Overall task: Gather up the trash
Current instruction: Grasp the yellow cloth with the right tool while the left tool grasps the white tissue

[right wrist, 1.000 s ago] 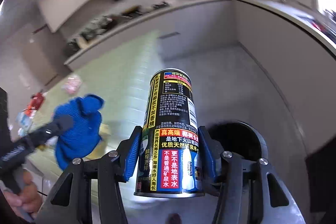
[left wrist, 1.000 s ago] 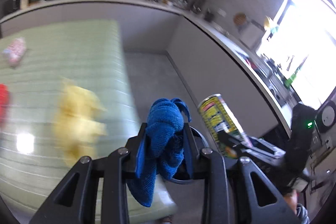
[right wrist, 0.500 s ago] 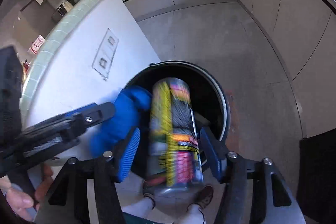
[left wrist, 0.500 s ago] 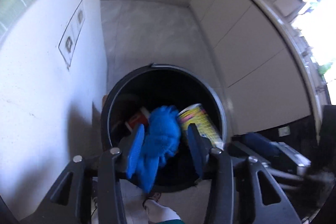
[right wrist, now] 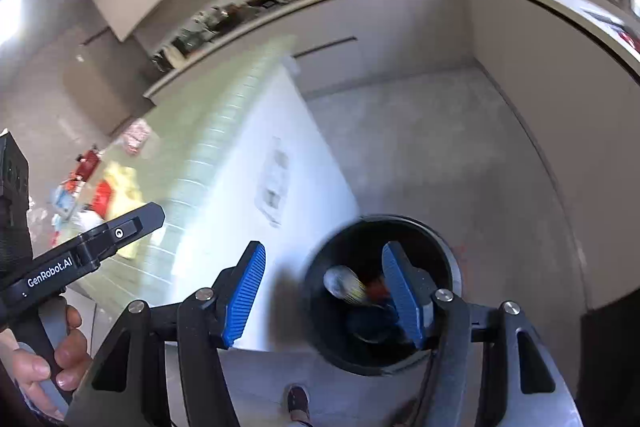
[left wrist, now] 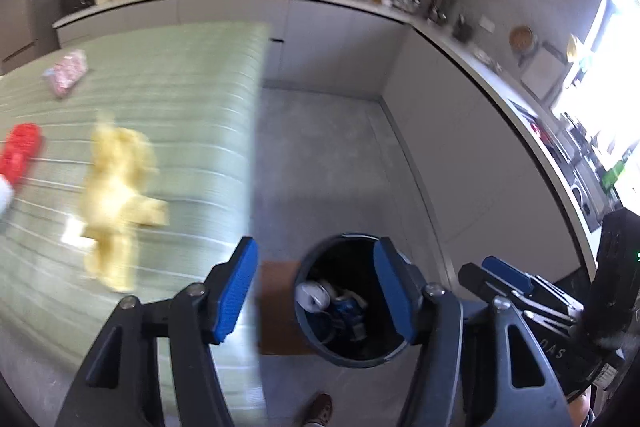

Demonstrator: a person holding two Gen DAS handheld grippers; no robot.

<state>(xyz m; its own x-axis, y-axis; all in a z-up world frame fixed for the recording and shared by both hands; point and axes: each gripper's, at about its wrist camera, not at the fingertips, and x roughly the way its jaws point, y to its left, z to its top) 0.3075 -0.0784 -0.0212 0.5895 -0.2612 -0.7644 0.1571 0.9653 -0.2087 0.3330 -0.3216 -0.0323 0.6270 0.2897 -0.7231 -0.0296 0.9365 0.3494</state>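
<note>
Left gripper (left wrist: 314, 291): jaws spread, just been opening, nothing between.
Right gripper (right wrist: 322, 293): jaws spread, empty.
Can (right wrist: 345, 285): inside bin (right wrist: 448, 255), beside blue cloth (left wrist: 346, 307).
Yellow trash (left wrist: 118, 187): on worktop (left wrist: 180, 99).

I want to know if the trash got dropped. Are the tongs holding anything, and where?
Nothing is held. The left tongs and right tongs are both open and empty, above the round dark bin.
</note>
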